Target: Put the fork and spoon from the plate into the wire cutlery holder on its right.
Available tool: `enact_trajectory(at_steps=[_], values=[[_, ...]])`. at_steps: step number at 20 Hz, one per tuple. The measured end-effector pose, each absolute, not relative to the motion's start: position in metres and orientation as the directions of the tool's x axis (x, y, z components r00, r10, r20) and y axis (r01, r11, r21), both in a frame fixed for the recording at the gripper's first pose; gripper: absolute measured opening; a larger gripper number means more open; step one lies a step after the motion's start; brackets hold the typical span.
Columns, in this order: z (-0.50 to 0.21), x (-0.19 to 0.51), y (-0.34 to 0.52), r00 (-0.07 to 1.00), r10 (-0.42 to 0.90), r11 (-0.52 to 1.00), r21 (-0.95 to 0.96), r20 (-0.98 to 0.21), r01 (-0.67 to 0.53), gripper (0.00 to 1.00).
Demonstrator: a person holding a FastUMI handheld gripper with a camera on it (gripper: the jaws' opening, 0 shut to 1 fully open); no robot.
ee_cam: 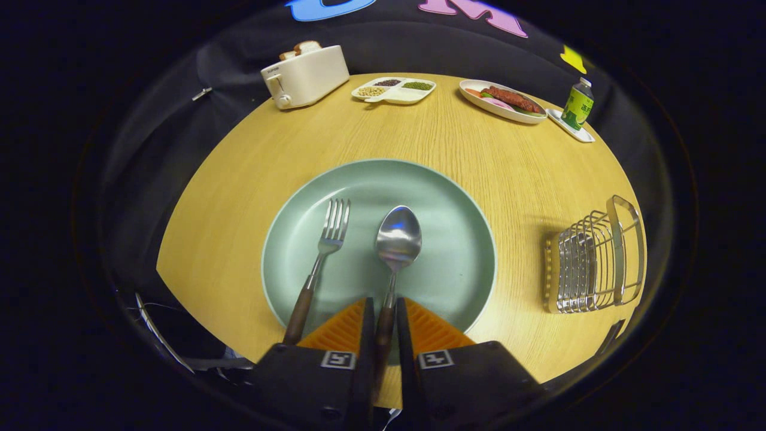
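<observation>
Wooden table [491, 167] bears a plate [455, 263]; gripper [383, 314] clamps the spoon [397, 239] handle, fork [326, 251] alongside.

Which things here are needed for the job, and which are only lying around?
For the job:
- gripper, its fingers closed on the spoon handle
- spoon
- fork
- green plate
- wire cutlery holder

Just lying about:
- toaster
- divided dish of beans
- plate of food
- bottle on a small tray

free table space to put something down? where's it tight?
Bare wood between plate and wire holder, and a wide band between plate and far dishes. Tight on the plate: fork beside spoon, whose handle the gripper clamps.
</observation>
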State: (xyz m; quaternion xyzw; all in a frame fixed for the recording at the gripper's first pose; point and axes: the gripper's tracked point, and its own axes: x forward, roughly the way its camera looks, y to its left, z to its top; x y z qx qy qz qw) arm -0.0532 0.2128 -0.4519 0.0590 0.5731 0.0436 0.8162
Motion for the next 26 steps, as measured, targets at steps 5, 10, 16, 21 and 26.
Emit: enact_trajectory(at_steps=[5,10,16,21,26], values=[[-0.446,-0.052,0.210,0.362,0.141,0.990,0.128,-0.921,-0.061,0.07],[-0.402,-0.044,0.202,0.421,0.213,0.977,0.189,-0.882,-0.100,0.07],[-0.337,-0.054,0.150,0.448,0.293,0.955,0.234,-0.845,-0.183,0.07],[-0.302,-0.066,0.079,0.425,0.278,0.957,0.210,-0.862,-0.199,0.07],[-0.302,-0.082,0.024,0.338,0.239,0.957,0.163,-0.910,-0.239,0.07]])
